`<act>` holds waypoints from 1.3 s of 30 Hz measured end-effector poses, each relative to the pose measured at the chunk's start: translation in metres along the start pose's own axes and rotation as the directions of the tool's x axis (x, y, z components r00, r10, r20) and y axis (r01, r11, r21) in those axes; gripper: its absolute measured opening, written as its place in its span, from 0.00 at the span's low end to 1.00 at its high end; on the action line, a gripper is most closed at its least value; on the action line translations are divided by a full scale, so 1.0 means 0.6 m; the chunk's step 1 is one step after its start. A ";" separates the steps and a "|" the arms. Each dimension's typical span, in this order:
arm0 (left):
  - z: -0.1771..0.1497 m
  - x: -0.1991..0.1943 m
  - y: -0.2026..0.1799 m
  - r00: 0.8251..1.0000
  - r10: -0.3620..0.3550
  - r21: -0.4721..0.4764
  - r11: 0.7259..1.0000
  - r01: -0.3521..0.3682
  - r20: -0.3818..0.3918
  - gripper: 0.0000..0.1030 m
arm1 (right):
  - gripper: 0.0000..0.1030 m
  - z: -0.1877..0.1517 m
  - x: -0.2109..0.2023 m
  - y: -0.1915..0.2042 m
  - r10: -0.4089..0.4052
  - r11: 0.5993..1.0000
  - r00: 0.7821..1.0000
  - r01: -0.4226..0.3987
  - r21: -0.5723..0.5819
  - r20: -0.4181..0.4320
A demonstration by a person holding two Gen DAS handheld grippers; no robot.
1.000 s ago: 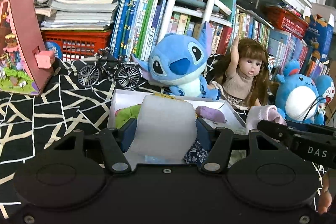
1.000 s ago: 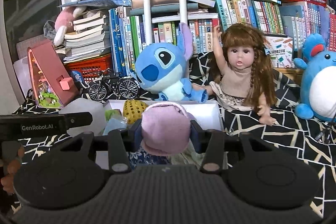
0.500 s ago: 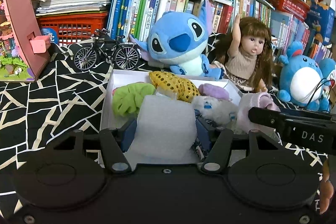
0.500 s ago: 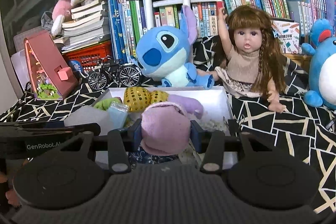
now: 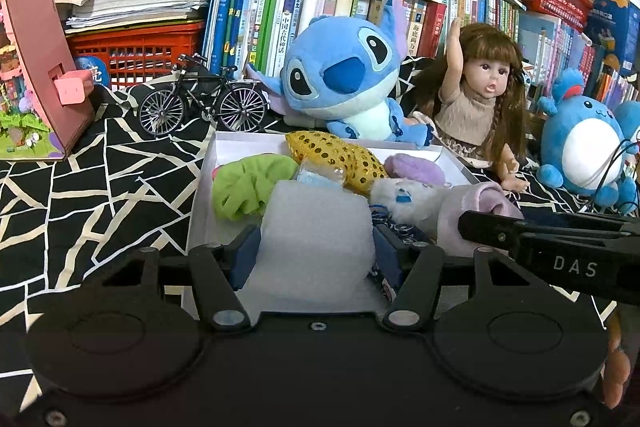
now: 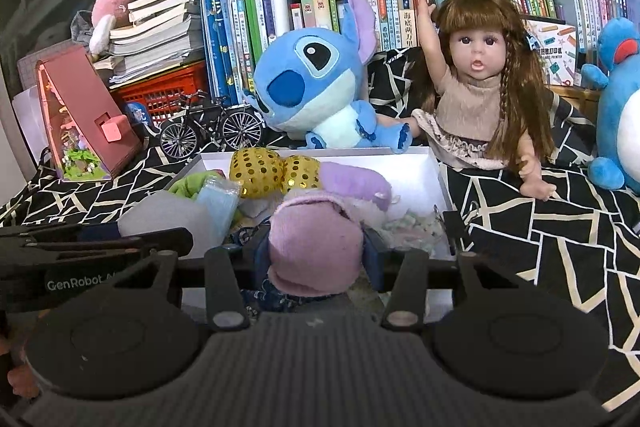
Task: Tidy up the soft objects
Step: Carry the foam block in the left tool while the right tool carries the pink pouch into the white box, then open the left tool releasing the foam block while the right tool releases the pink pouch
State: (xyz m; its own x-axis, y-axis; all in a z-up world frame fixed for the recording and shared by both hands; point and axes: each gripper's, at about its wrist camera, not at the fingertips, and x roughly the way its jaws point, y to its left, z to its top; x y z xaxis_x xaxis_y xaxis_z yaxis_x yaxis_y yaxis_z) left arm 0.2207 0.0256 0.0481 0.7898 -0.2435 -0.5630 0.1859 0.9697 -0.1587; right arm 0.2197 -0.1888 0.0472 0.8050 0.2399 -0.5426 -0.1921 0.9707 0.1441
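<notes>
The left gripper (image 5: 316,251) has its jaws clamped on a white foam block (image 5: 316,227); the right gripper (image 6: 316,255) has its jaws pinched on a pink plush piece (image 6: 316,247). Both loads hang just over the near end of the white box (image 5: 240,147). Directly beyond the jaws, the box already holds a green cloth (image 5: 248,183), a gold sequinned pouch (image 5: 336,155), a purple plush (image 6: 352,179) and a white plush toy (image 5: 404,199). So most of the sorting looks done; what remains, I judge, is releasing these two items inside. Farther out on the patterned cloth, a blue plush (image 5: 344,79) and a doll (image 6: 476,83) sit outside the box.
</notes>
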 end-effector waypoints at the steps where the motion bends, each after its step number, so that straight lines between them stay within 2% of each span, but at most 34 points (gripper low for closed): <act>1: -0.001 0.002 0.001 1.000 0.000 -0.003 1.000 0.000 -0.001 0.57 | 0.52 -0.001 0.002 0.001 0.000 1.000 1.000 0.000 0.001 -0.001; 11: -0.019 0.023 0.008 0.999 -0.001 -0.039 0.999 -0.001 -0.044 0.57 | 0.53 -0.009 0.017 0.005 0.003 1.000 1.000 -0.003 -0.001 -0.013; 39: -0.031 0.039 0.011 0.998 0.015 -0.044 0.999 -0.017 -0.053 0.61 | 0.60 -0.034 0.037 0.007 0.012 1.000 0.998 -0.011 0.022 -0.054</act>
State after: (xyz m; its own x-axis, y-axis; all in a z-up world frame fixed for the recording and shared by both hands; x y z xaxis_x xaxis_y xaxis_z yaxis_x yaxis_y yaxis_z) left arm 0.2292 0.0259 0.0188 0.7603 -0.2297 -0.6076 0.1465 0.9719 -0.1841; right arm 0.2255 -0.1794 0.0189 0.7713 0.2516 -0.5847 -0.1886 0.9676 0.1677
